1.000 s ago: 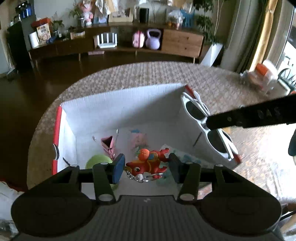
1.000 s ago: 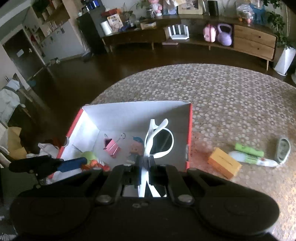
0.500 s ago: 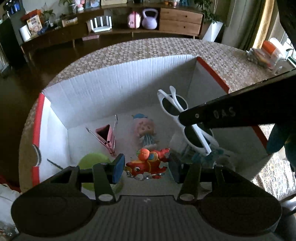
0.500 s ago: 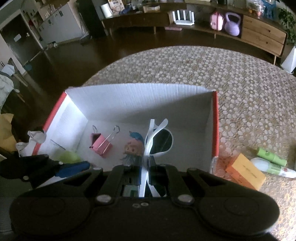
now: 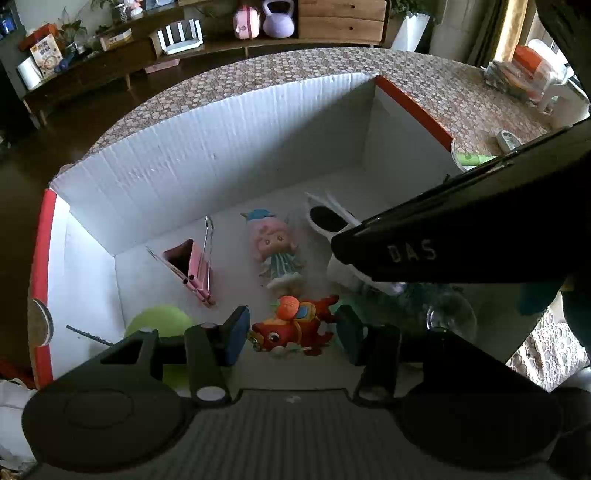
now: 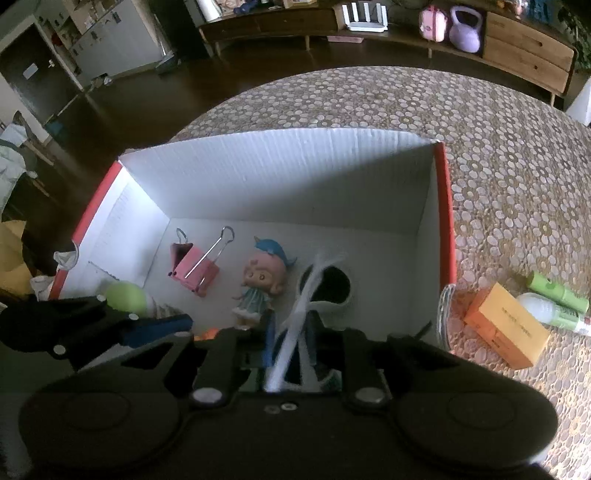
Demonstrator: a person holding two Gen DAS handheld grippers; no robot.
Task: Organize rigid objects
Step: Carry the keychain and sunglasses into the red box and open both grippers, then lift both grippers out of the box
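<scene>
A white cardboard box with red rims (image 5: pixel 207 173) (image 6: pixel 280 177) stands on the table. Inside lie a pink binder clip (image 5: pixel 192 266) (image 6: pixel 195 266), a small doll (image 5: pixel 275 245) (image 6: pixel 260 282), a red fish toy (image 5: pixel 295 326) and a green ball (image 5: pixel 159 325) (image 6: pixel 123 295). White sunglasses (image 6: pixel 317 291) (image 5: pixel 327 221) are low inside the box near its floor, between the fingers of my right gripper (image 6: pixel 290 350), whose jaws stand slightly apart. My left gripper (image 5: pixel 291 332) is open and empty above the red fish toy.
Outside the box's right wall on the patterned tablecloth lie an orange box (image 6: pixel 506 330), a green tube (image 6: pixel 557 291) and a white-green bottle (image 6: pixel 550 312). A sideboard with a purple kettlebell (image 6: pixel 465 31) stands across the room.
My right gripper has lowered the sunglasses from the box's right rim down into the box beside the doll, and its jaws have parted a little. My left gripper has moved closer over the box.
</scene>
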